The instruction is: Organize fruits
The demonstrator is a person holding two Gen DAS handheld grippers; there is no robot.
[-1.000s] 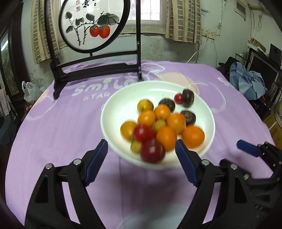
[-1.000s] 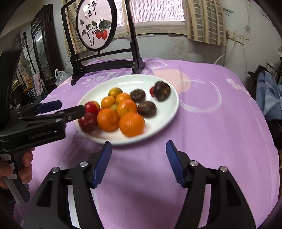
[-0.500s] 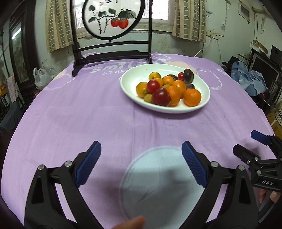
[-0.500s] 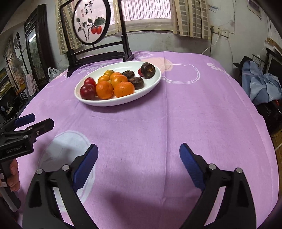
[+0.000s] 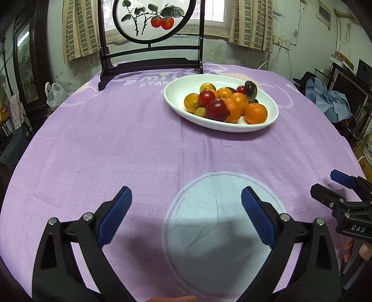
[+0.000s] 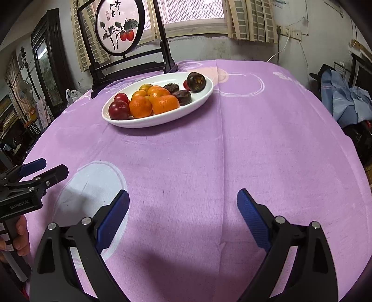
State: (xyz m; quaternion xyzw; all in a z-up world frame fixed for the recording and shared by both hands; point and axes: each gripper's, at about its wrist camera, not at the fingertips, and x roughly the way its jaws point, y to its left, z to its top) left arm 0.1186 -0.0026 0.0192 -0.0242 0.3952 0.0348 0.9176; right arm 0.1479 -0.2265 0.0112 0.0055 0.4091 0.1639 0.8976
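Observation:
A white oval plate [image 5: 176, 97] [image 6: 204, 93] sits on the far half of the purple-clothed table. It holds several oranges [image 5: 255, 113] [image 6: 166, 104], red plums [image 5: 217, 109] [image 6: 118, 110], small yellow and red fruits and dark brown fruits [image 6: 196, 81]. My left gripper [image 5: 186, 218] is open and empty, well short of the plate, over a pale blue circle printed on the cloth. My right gripper [image 6: 183, 216] is open and empty, also near the table's front. Each gripper shows at the edge of the other's view.
A dark wooden stand with a round painted screen [image 5: 151, 21] [image 6: 118, 30] stands behind the plate. The purple cloth [image 5: 116, 144] covers the round table. Blue clothing [image 6: 344, 100] and clutter lie off the table to the right.
Both grippers have pulled back from the plate toward the table's near edge and opened wider. The plate and fruit now lie farther away in both views.

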